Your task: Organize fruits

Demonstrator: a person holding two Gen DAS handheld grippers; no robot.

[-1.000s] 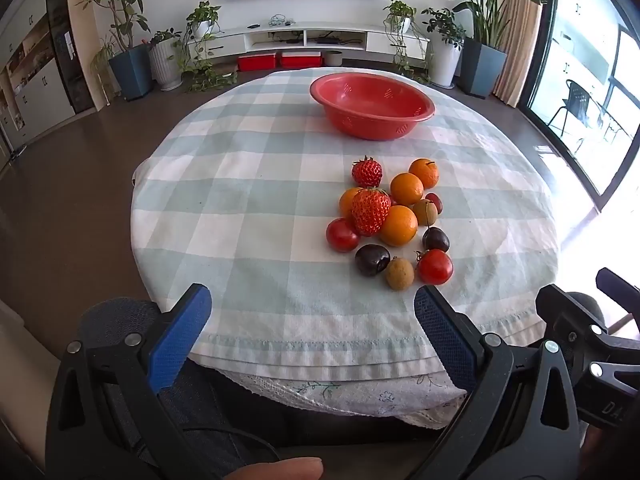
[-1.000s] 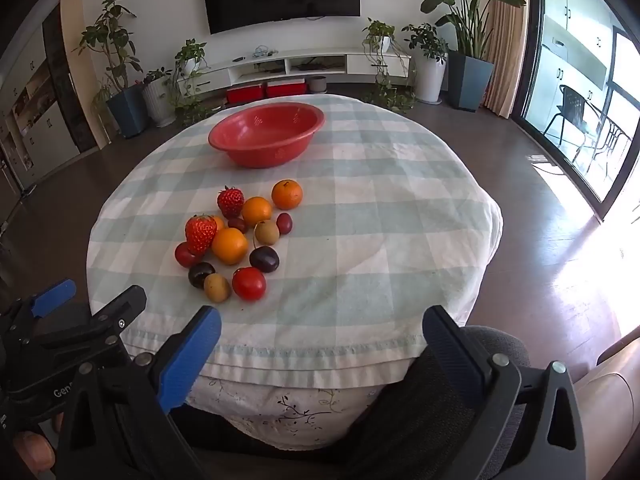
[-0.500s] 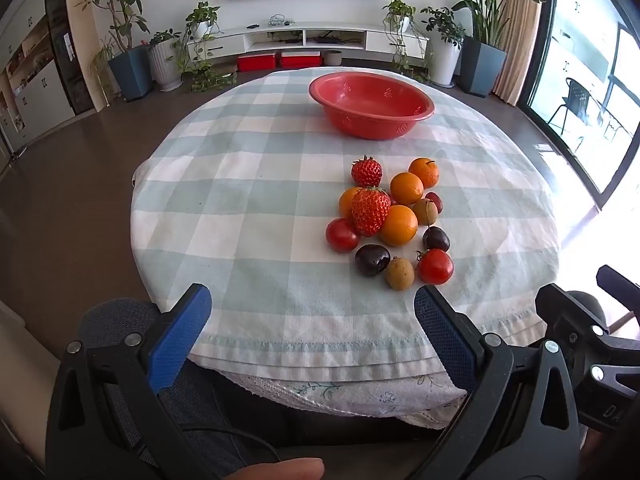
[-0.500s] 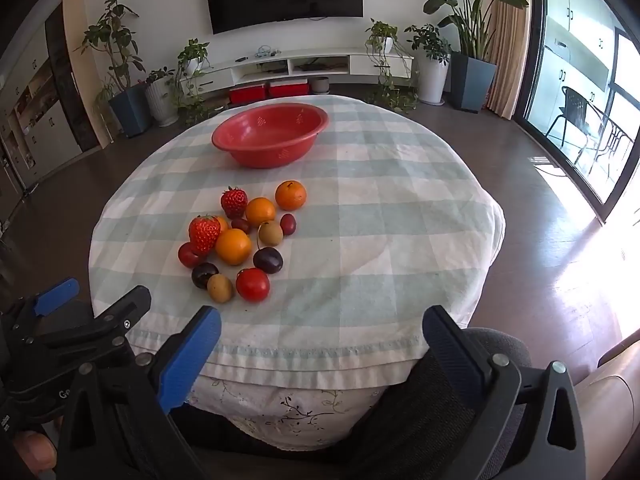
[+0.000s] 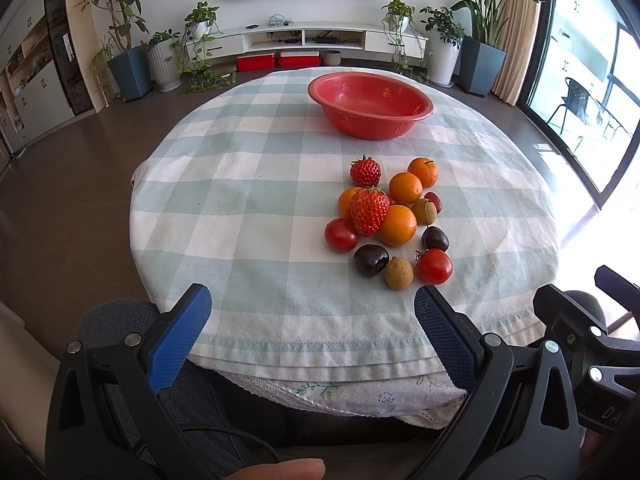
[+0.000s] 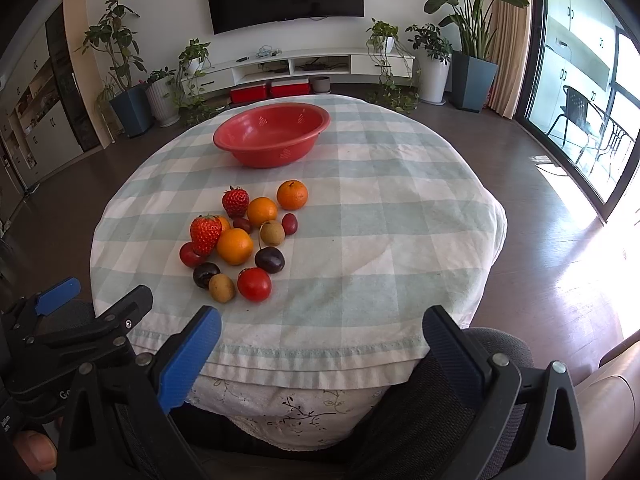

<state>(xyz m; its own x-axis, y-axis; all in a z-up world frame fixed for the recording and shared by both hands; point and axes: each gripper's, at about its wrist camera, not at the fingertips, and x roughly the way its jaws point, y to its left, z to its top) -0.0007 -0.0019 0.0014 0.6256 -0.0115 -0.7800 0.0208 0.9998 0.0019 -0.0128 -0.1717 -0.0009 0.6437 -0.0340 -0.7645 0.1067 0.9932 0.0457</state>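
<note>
A pile of fruit lies on the checked tablecloth: strawberries [image 5: 369,211], oranges [image 5: 397,225], cherry tomatoes [image 5: 434,266], dark plums [image 5: 371,259] and small brown fruits [image 5: 399,274]. In the right wrist view the same pile shows with an orange [image 6: 235,246] at its middle. Behind it stands an empty red bowl [image 5: 370,105] [image 6: 272,134]. My left gripper [image 5: 310,312] hangs open over the table's near edge, short of the fruit. Open as well, my right gripper [image 6: 320,334] sits at the near edge, right of the pile.
The round table [image 6: 380,216] has bare cloth right of the fruit and on its left half [image 5: 224,200]. Grey chair backs [image 5: 116,320] sit under both grippers. Potted plants [image 6: 132,92], a TV unit and glass doors ring the room.
Both grippers have crept slightly forward and up, most visibly the right one, so the table looks a little nearer. The fruit and the bowl lie as before.
</note>
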